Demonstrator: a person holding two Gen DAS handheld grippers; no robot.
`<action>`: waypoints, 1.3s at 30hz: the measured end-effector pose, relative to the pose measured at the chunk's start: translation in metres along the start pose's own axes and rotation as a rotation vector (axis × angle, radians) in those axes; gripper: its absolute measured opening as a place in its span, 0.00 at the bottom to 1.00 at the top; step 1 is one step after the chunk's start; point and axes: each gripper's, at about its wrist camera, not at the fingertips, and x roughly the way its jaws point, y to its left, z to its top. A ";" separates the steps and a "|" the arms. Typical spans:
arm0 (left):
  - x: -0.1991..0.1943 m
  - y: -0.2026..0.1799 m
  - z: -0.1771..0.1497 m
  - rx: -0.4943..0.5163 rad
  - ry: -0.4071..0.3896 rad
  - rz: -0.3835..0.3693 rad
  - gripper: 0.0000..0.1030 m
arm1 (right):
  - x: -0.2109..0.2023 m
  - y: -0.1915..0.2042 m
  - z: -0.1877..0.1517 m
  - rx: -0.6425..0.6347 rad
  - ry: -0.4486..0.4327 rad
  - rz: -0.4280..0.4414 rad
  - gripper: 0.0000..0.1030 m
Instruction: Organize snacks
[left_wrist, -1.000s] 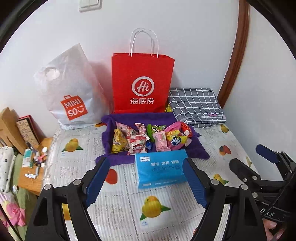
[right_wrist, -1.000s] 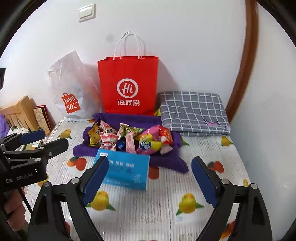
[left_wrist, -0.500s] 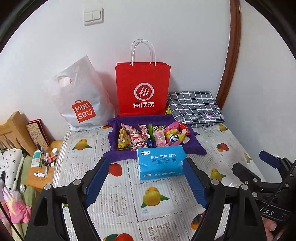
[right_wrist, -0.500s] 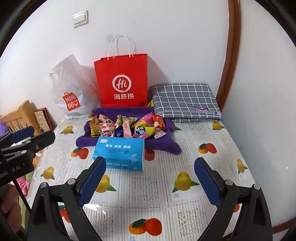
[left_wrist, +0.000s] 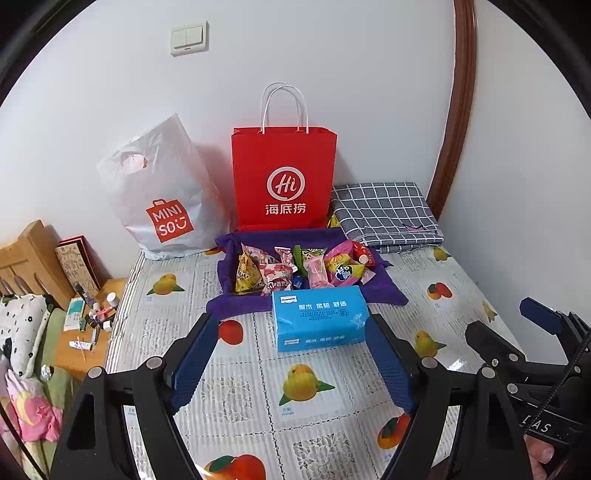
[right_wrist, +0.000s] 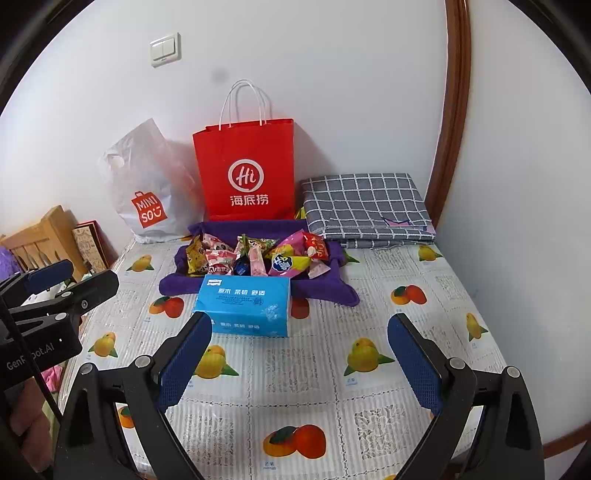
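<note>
Several colourful snack packets (left_wrist: 295, 271) (right_wrist: 255, 254) lie in a purple cloth tray (left_wrist: 229, 306) (right_wrist: 173, 286) on the fruit-print table. A blue tissue pack (left_wrist: 319, 317) (right_wrist: 243, 304) lies just in front of the tray. My left gripper (left_wrist: 291, 363) is open and empty, held back from the tissue pack. My right gripper (right_wrist: 299, 363) is open and empty, nearer the front of the table. Each gripper shows at the edge of the other's view.
A red paper bag (left_wrist: 284, 181) and a white MINISO plastic bag (left_wrist: 162, 199) stand against the wall behind the tray. A folded grey checked cloth (left_wrist: 388, 212) lies at back right. A wooden stand with small bottles (left_wrist: 88, 332) sits off the table's left edge.
Both grippers have pulled back and up from the tray and tissue pack, so more of the table shows. Both stay open and empty.
</note>
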 end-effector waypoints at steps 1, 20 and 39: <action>0.000 0.000 0.000 -0.001 0.000 -0.002 0.78 | 0.000 0.000 0.000 0.001 0.000 0.000 0.93; 0.000 0.002 -0.003 -0.008 0.004 0.003 0.78 | -0.004 0.003 -0.002 0.001 -0.006 0.002 0.93; 0.000 0.004 -0.004 -0.008 0.001 0.006 0.78 | -0.008 0.005 -0.002 0.000 -0.016 0.005 0.93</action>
